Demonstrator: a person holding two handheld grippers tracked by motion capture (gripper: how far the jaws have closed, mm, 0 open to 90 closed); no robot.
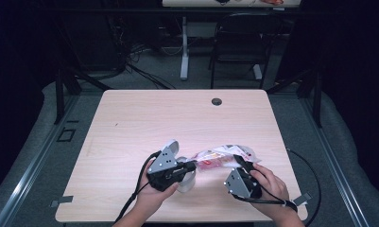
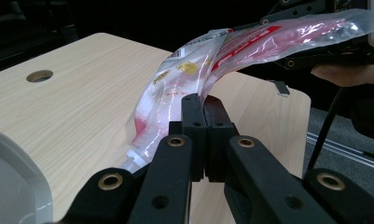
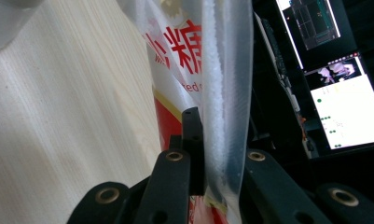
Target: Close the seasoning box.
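left fingers (image 2: 204, 105): clamped tight on plastic bag (image 1: 222, 157) edge | right fingers (image 3: 211, 116): pinched on its far edge | risk: pulling apart may rip film, spilling onto counter (image 1: 144, 118)

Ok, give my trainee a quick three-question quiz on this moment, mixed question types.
1. True or false: the left gripper is shut on the plastic bag.
2. The bag's print is mainly: A) blue, B) red, C) green?
3. What white thing stands beside the left gripper on the table?

Key: 1 true. 2 B. 3 A white container; the right gripper is also shut on the bag.
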